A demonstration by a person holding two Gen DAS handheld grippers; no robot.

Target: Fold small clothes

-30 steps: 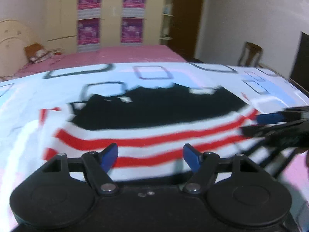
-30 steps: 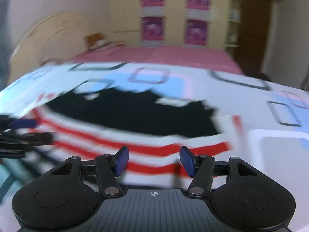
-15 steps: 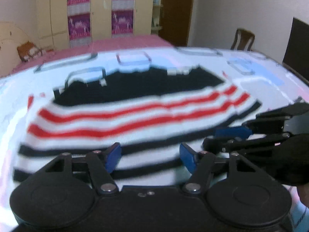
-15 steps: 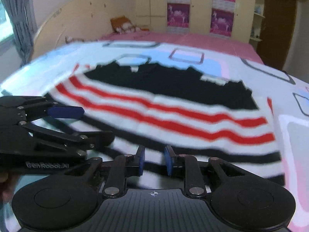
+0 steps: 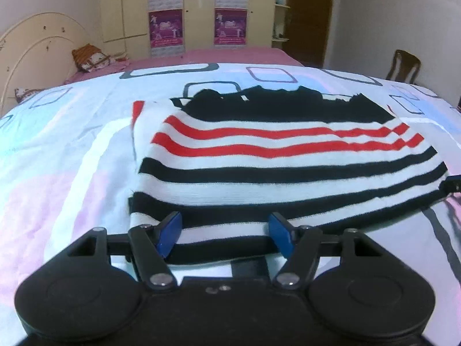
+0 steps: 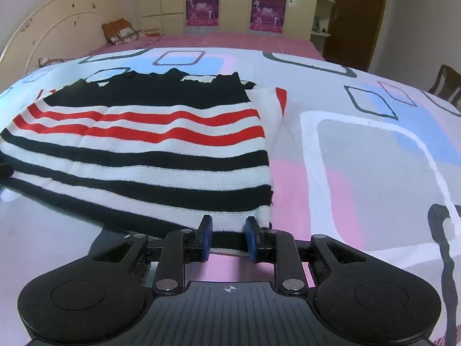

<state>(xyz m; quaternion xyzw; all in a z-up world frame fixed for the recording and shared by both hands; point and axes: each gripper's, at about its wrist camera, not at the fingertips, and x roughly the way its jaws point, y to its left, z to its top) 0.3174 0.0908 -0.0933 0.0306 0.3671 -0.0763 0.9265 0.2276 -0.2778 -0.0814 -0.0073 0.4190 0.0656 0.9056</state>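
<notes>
Writing: posters (image 6: 202, 7) too blurred for reading
Sweater (image 5: 276, 167): lying flat, showing black, red, white stripes
Left gripper (image 5: 225, 234): gaping wide
Right gripper (image 6: 227, 238): standing partly parted around the hem

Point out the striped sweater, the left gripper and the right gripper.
striped sweater (image 5: 288, 155): left wrist view, on its white band between red and black stripes.
left gripper (image 5: 226, 232): left wrist view, midway between its blue fingertips.
right gripper (image 6: 227, 236): right wrist view, midway between its blue fingertips.
</notes>
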